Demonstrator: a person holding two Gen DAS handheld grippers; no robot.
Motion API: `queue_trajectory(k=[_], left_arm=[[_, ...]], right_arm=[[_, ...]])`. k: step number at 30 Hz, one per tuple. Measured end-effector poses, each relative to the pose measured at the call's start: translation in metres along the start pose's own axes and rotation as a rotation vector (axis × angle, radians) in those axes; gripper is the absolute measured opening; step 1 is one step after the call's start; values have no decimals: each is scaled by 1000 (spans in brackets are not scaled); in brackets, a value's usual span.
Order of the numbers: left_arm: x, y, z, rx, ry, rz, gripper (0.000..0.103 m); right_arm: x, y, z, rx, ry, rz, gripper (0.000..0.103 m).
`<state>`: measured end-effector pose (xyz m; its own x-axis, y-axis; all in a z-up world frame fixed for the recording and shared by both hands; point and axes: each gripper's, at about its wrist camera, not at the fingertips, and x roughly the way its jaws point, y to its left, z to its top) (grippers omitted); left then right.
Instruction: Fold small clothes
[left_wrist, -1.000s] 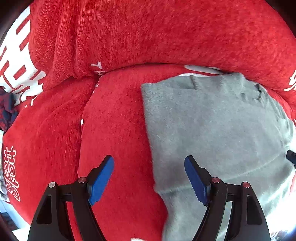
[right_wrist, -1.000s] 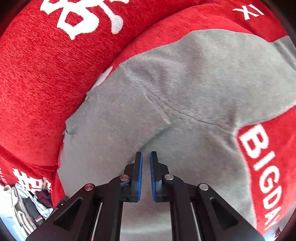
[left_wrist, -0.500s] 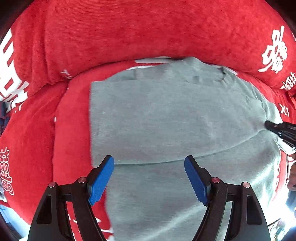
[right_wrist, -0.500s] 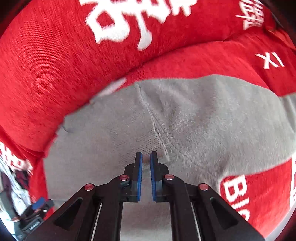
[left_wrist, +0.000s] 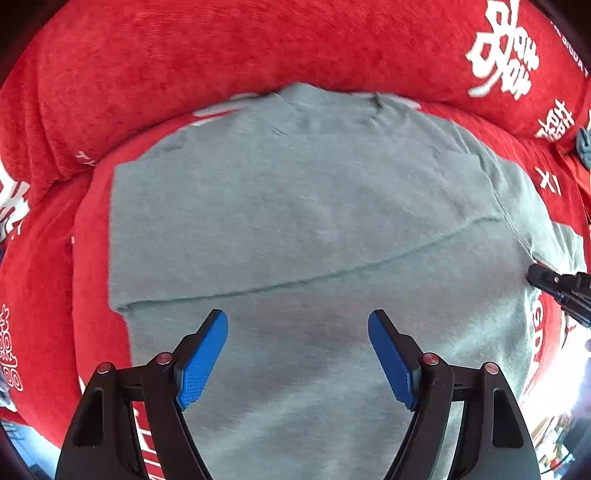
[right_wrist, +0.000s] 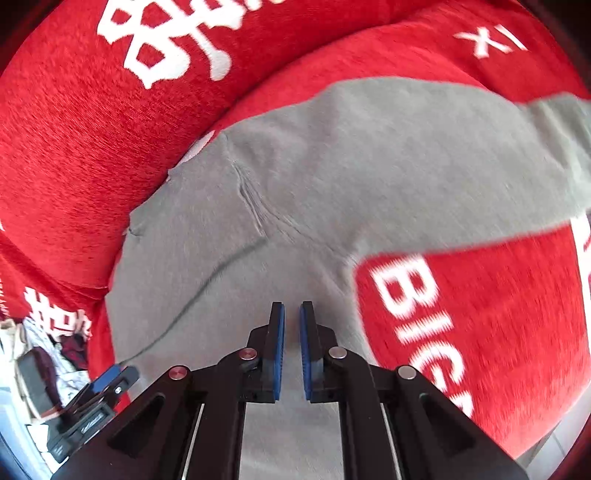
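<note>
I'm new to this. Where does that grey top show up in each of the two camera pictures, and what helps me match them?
Left wrist view: the grey top fills the middle, under the open left gripper.
Right wrist view: it spreads across the centre, a sleeve reaching right, beyond the shut right gripper.
Shared landmark: the red sofa cover with white lettering.

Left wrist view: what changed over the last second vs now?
The left gripper slid across from the garment's left edge over the red cover to above the middle of the gray garment. Nothing was grasped or released. Its jaws stayed wide open and empty; the right gripper stayed shut; the garment's fold is unchanged.
</note>
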<state>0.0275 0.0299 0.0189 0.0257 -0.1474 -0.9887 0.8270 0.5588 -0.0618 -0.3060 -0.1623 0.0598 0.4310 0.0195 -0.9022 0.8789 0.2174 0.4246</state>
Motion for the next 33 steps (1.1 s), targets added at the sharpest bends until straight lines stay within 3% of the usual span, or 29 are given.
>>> queue_trajectory(k=[3, 5, 6, 9, 17, 22, 28, 33], left_arm=[[4, -17, -2, 24, 10, 2, 80], [3, -26, -3, 38, 9, 4, 97], [2, -32, -3, 42, -1, 6, 103], [0, -47, -1, 75, 2, 1, 103], [7, -85, 8, 104, 38, -11, 103], [20, -99, 14, 92, 88, -53, 103], [21, -124, 20, 92, 79, -69, 103], [21, -145, 24, 116, 62, -81, 103]], right_arm=[[-8, -13, -8, 27, 7, 29, 9], [-12, -21, -12, 46, 9, 37, 11], [-14, -26, -13, 56, 8, 37, 17], [-21, -42, -16, 99, -9, 55, 48], [-45, -100, -13, 264, -88, 107, 49], [-67, -156, 1, 419, -192, 93, 49], [-82, -228, 18, 657, -328, 111, 49], [-76, -257, 33, 758, -371, 220, 49]])
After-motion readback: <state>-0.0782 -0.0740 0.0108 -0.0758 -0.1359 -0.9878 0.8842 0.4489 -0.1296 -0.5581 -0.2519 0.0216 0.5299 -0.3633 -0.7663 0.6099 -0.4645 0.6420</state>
